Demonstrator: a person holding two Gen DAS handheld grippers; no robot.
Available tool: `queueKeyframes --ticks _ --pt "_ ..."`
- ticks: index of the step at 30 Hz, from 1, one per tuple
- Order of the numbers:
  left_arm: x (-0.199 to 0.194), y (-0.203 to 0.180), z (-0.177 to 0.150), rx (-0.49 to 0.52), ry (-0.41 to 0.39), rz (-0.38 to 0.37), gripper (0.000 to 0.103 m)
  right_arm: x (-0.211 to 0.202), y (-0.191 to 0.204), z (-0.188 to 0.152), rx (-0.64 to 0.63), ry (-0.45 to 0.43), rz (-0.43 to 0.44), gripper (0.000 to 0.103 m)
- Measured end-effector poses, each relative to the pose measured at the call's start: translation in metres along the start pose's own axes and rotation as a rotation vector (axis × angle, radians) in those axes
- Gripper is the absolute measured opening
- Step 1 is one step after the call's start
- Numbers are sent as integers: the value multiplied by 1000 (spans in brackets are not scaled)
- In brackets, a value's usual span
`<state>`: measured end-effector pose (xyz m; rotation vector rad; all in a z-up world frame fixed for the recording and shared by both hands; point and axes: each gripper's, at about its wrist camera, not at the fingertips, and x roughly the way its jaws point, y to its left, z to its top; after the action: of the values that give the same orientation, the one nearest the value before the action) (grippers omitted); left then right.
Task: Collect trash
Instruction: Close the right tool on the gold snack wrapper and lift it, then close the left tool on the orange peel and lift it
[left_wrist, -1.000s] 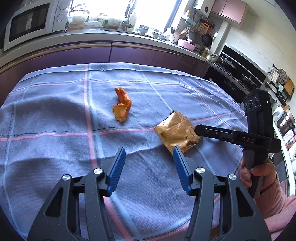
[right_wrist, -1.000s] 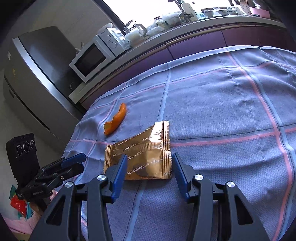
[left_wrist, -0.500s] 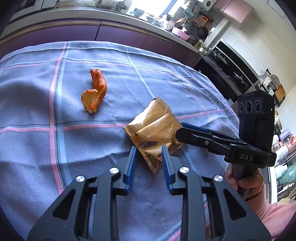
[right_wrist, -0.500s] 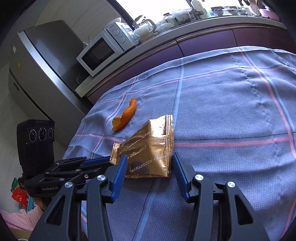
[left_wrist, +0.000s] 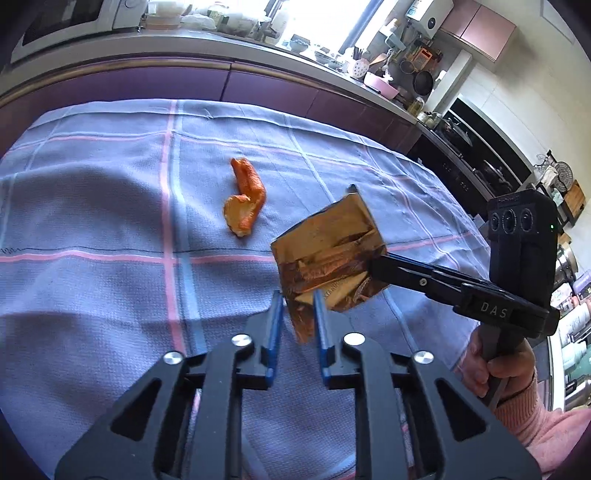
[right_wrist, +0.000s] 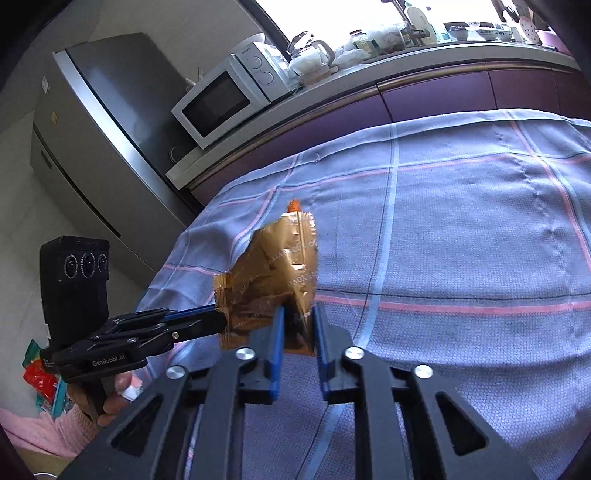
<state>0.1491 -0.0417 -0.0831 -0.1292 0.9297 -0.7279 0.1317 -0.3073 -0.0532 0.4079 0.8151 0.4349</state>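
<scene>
— Starting with the left wrist view. Holding anything in the left gripper (left_wrist: 297, 314)?
— Yes: pinching the lower corner of the gold wrapper (left_wrist: 325, 251) between narrow blue pads, while easing open a little.
— And lying flat on the table (left_wrist: 110, 221)?
— No. Lifted clear of the checked cloth and tilted, above the table's near right part. Also clamped at its right edge by the right gripper (left_wrist: 375, 271), coming in from the table's right edge with fingers nearly together. Gripped lower down by a hand (left_wrist: 495, 373) in a pink sleeve.
— Anything else on the cloth?
— An orange peel (left_wrist: 245, 206), curled, lying around the middle of the table, left of the wrapper and apart from it.
— Now from the right wrist view. Same story?
— Much the same. Closing narrowly on the wrapper's lower edge, with foil crumpled between the pads. Reaching in from the table's left edge, the left gripper, clamped thin on the wrapper's left edge.
— Upright or flat here?
— Standing up, creased, well off the cloth. Just the tip of the peel peeking over its top edge.
— And behind the table?
— A microwave (right_wrist: 221, 99) on the counter beyond the far edge, beside a grey fridge (right_wrist: 107, 122).
</scene>
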Motion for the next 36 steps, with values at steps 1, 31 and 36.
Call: queueKeyframes --ticks 1,31,36 --pt "-2 2 2 3 -12 12 25 -3 -1 1 4 -14 1 10" --pt "53 22 63 56 30 166 29 -21 -30 18 112 -128 22 7" --pt "55 12 60 94 21 179 13 -18 -28 19 109 -123 24 7"
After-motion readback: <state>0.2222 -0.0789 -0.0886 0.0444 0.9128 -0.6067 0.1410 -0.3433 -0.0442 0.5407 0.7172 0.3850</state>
